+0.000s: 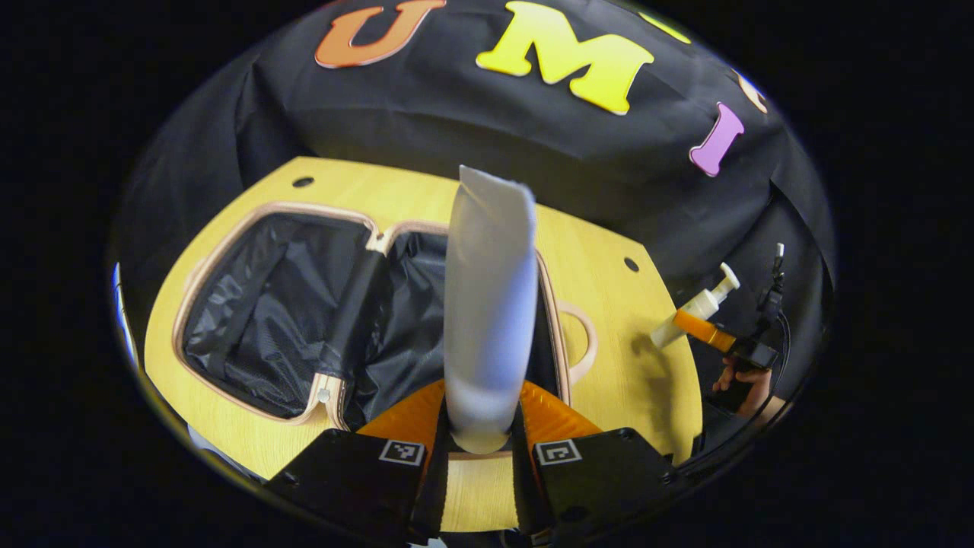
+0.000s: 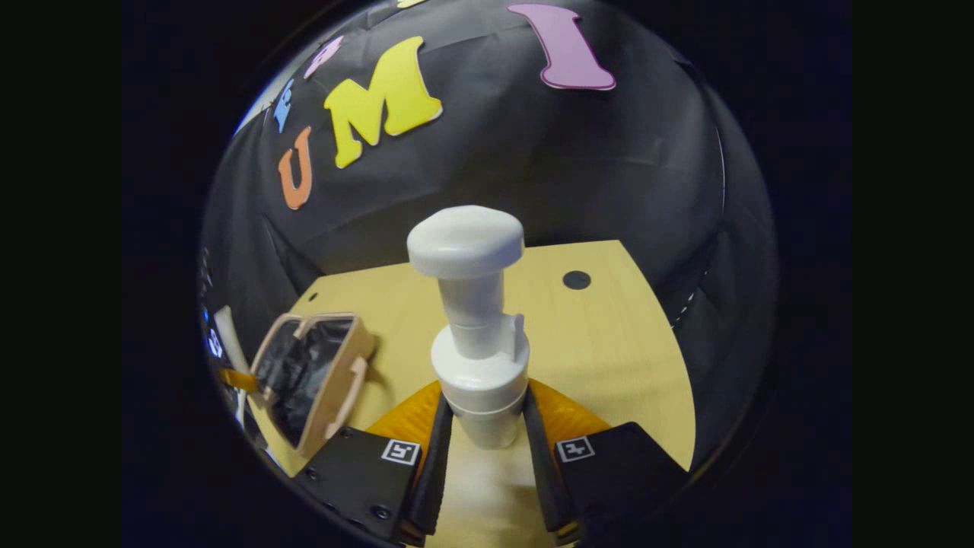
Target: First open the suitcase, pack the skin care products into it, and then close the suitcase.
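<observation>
Tube (image 1: 487,304) between left gripper (image 1: 481,438) fingers

A light wooden table (image 1: 609,365) with small dark holes (image 1: 631,264) near its back edge stands against the black cloth wall. On it lies the suitcase (image 1: 259,320), opened flat with both halves showing crinkled black lining, a pale trim round the rims and a looped handle (image 1: 582,342) at one side. In the right gripper view the table (image 2: 609,335) is bare wood on the near and right part, with the suitcase (image 2: 312,380) toward its left edge.
</observation>
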A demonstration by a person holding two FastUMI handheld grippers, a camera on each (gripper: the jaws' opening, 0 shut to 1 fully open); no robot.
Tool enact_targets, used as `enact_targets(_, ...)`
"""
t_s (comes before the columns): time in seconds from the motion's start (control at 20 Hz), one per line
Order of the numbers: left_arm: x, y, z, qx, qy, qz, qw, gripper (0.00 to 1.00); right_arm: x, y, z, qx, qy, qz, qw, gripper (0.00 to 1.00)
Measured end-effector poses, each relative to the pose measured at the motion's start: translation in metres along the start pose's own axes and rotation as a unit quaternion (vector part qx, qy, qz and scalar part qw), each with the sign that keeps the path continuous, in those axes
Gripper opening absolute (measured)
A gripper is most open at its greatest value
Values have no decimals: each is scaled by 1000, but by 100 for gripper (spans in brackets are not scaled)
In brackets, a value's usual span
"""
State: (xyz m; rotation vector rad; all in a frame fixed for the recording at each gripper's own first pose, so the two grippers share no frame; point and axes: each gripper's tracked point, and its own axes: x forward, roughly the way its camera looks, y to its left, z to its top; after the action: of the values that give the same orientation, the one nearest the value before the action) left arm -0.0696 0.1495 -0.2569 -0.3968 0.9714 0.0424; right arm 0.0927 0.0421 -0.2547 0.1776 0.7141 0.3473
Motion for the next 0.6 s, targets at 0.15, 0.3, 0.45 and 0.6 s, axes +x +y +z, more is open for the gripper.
enact_targets(0.15, 15, 21, -17, 25, 101, -19, 994, 39, -40, 36, 2, 12, 4, 34, 999, 46)
enact_targets(0.3, 31, 37, -24, 52, 189, -32, 980, 39, -78, 67, -2, 18, 3, 54, 998, 46)
enact_targets(0.45, 51, 50, -33, 60, 264, -38, 962, 39, -107, 89, -6, 22, 1, 58, 998, 48)
enact_targets(0.6, 63, 47, -39, 48, 312, -43, 948, 46, -125, 104, -12, 16, 5, 58, 998, 48)
